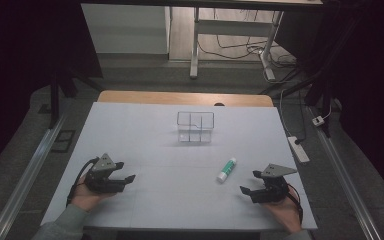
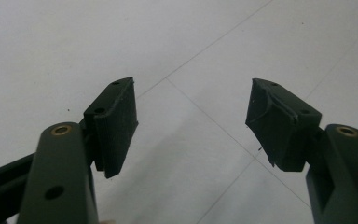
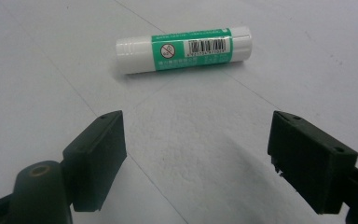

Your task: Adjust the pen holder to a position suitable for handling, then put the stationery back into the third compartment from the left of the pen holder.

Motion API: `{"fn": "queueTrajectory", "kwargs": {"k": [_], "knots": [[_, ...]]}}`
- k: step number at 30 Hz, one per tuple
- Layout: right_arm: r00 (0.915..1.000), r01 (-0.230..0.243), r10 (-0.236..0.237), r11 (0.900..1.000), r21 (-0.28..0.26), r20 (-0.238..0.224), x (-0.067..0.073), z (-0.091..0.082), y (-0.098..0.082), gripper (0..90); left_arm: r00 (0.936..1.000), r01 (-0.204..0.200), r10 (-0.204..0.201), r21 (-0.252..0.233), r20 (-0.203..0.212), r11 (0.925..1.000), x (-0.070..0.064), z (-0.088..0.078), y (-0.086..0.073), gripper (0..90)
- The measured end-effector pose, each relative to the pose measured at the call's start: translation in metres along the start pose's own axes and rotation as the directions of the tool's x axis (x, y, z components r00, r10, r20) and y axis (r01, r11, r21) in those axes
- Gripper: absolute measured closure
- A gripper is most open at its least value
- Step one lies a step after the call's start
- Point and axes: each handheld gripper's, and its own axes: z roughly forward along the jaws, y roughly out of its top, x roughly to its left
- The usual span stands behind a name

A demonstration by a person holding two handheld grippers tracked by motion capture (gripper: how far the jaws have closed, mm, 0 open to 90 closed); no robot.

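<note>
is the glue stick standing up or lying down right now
Lying down. The glue stick rests lengthwise on the white table, its barcode label facing up, ahead of the right gripper, whose open jaws don't touch it.

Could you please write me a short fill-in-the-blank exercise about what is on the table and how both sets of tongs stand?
1. The glue stick lies on its ____ on the white table.
2. The glue stick lies nearer to the ____ tongs than to the other pair.
3. The clear organizer box holds ____ inside its compartments.
4. The left tongs stand ____, with only bare table between their jaws.

Missing words: side; right; nothing; open
</note>
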Motion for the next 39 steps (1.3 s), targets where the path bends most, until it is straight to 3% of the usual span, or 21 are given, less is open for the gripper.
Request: {"fn": "queueTrajectory", "kwargs": {"k": [5, 13, 22, 25, 29, 31, 35, 36, 38, 39], "knots": [[0.9999, 0.001, -0.002, 1.000, -0.020, -0.012, 0.002, -0.002, 0.001, 18.3, 1.0000, -0.006, 0.006, 0.008, -0.003, 1.0000, 0.000, 0.001, 0.000, 31.3], [0.9984, 0.050, -0.049, 0.998, -0.037, 0.026, 0.004, 0.000, 0.003, 17.4, 1.0000, -0.005, 0.006, 0.019, -0.008, 0.9998, 0.000, 0.002, 0.000, 28.1], [0.9957, 0.092, -0.092, 0.996, 0.009, 0.010, 0.002, 0.001, 0.025, 16.0, 0.9998, -0.002, 0.002, 0.026, -0.020, 0.9997, 0.000, -0.002, -0.001, 26.6], [0.9915, 0.130, -0.129, 0.991, 0.030, -0.015, 0.003, 0.004, 0.035, 15.4, 0.9998, -0.005, 0.005, 0.025, -0.021, 0.9997, 0.000, -0.002, -0.002, 26.4], [0.9795, 0.199, -0.195, 0.977, 0.076, -0.048, 0.006, 0.009, 0.046, 16.9, 0.9998, -0.007, 0.008, 0.025, -0.020, 0.9997, -0.001, -0.002, -0.002, 26.2], [0.9693, 0.243, -0.238, 0.965, 0.095, -0.062, 0.008, 0.011, 0.051, 18.1, 0.9998, -0.008, 0.008, 0.027, -0.020, 0.9996, -0.001, -0.001, -0.002, 26.2], [0.9372, 0.347, -0.338, 0.929, 0.130, -0.084, 0.013, 0.015, 0.060, 19.1, 0.9997, -0.009, 0.010, 0.033, -0.024, 0.9994, -0.001, 0.000, -0.003, 26.1], [0.9192, 0.392, -0.382, 0.910, 0.137, -0.096, 0.016, 0.016, 0.064, 20.1, 0.9996, -0.010, 0.011, 0.032, -0.027, 0.9994, -0.001, 0.001, -0.003, 26.1], [0.9142, 0.404, -0.393, 0.904, 0.142, -0.098, 0.017, 0.017, 0.065, 20.3, 0.9994, -0.007, 0.008, 0.026, -0.033, 0.9997, -0.001, 0.001, -0.002, 26.2], [0.9082, 0.418, -0.407, 0.896, 0.152, -0.096, 0.018, 0.017, 0.066, 20.4, 0.9995, 0.000, 0.001, 0.021, -0.033, 0.9998, -0.001, 0.001, -0.002, 26.2]]}}
